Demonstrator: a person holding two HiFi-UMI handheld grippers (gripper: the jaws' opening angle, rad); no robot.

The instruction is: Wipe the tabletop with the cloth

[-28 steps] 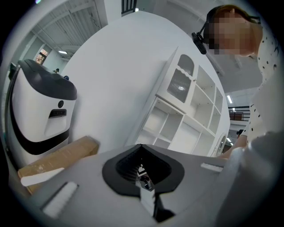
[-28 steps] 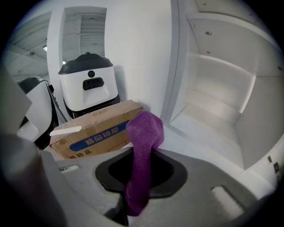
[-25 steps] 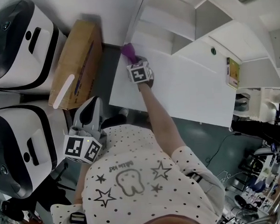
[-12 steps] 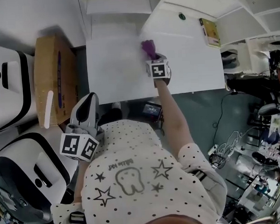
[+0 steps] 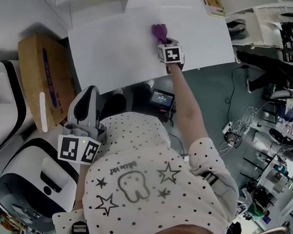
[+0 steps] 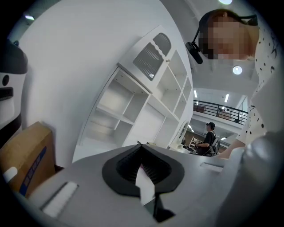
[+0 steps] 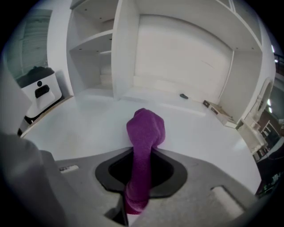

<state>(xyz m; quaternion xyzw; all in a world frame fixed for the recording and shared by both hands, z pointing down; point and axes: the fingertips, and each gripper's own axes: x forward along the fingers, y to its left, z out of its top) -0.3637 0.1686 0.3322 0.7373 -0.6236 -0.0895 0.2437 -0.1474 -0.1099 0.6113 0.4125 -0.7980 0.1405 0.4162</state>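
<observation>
On the white tabletop, head view: press the purple cloth down flat and sweep in overlapping strokes out to the edges, with the right gripper low. Left gripper view: left gripper closed, empty, off the table. Right gripper view: clamped firmly on the cloth's bunched length, wad resting on the tabletop.

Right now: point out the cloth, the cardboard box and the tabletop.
cloth (image 7: 145, 126): right gripper view, bunched front end.
cardboard box (image 5: 33, 66): head view, top face.
tabletop (image 5: 113, 47): head view, bare left part.
</observation>
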